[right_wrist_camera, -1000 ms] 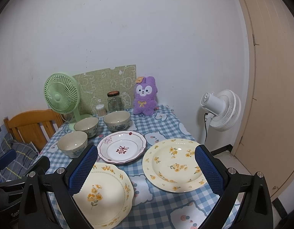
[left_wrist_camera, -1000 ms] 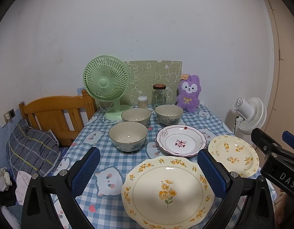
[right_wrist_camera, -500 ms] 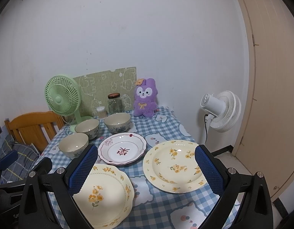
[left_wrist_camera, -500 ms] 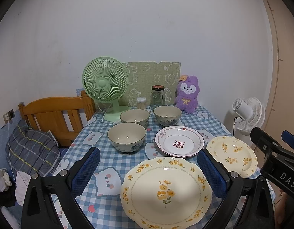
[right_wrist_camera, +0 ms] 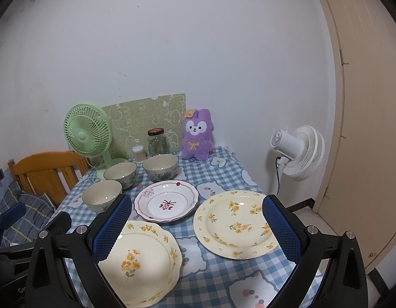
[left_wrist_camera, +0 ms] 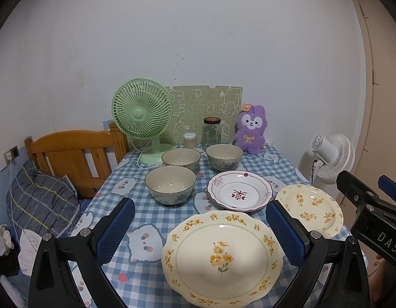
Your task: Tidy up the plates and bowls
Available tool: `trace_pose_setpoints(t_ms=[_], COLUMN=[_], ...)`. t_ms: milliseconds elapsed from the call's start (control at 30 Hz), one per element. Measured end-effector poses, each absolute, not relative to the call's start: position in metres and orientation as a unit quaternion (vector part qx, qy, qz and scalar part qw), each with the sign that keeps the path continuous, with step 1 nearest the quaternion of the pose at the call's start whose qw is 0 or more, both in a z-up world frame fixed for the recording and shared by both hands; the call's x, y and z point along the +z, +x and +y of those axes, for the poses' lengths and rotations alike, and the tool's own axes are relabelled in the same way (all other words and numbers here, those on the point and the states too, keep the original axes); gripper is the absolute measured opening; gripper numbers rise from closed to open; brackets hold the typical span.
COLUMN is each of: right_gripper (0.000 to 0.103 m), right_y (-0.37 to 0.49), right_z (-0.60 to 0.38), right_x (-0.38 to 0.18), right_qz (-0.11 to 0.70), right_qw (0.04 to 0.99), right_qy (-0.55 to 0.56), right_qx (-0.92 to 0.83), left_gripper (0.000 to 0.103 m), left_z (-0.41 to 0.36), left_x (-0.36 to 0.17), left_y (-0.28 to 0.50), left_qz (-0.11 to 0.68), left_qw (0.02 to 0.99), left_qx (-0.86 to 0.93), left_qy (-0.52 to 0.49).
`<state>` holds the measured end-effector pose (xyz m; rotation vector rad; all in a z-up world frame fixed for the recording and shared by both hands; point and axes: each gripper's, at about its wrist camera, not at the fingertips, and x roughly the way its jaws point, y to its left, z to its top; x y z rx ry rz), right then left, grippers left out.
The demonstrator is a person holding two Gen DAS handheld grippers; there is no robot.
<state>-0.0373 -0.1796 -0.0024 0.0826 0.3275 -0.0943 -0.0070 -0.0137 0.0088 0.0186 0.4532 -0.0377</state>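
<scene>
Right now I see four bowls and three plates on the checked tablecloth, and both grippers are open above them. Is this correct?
Not quite: there are three bowls, not four, as the left wrist view shows. The three plates on the checked tablecloth and the open left gripper and right gripper are right.

The right gripper point(left_wrist_camera: 377, 220) body reads "DAS"; the left gripper point(right_wrist_camera: 23, 282) body shows "Ge".
</scene>
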Motion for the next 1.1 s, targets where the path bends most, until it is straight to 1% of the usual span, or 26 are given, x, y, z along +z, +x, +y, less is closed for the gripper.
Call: trace_pose_setpoints(t_ms=[600, 767, 967, 1100], right_gripper=[0.102, 0.097, 0.096, 0.095], right_y=[-0.035, -0.026, -0.012, -0.001], right_z=[-0.174, -0.169, -0.167, -0.161], right_x=[-0.007, -0.015, -0.029, -0.041], right_qz=[0.169, 0.185, 0.204, 0.225], right_qw=[0.985, 0.982, 0.978, 0.974], right_qy=[0.035, 0.034, 0.039, 0.030], right_qx=[-0.029, -0.021, -0.012, -0.008], left_gripper=[0.102, 0.098, 0.096, 0.093], left_z=[-0.003, -0.003, 0.001, 0.005], left_x=[0.001, -0.008, -0.021, -0.033], left_y=[-0.006, 0.002, 0.011, 0.021], left_qz=[0.232, 0.243, 0.258, 0.275], left_qw=[0.973, 0.970, 0.966, 0.961], left_qx=[-0.013, -0.014, -0.012, -0.008], left_qy=[-0.002, -0.001, -0.003, -0.005])
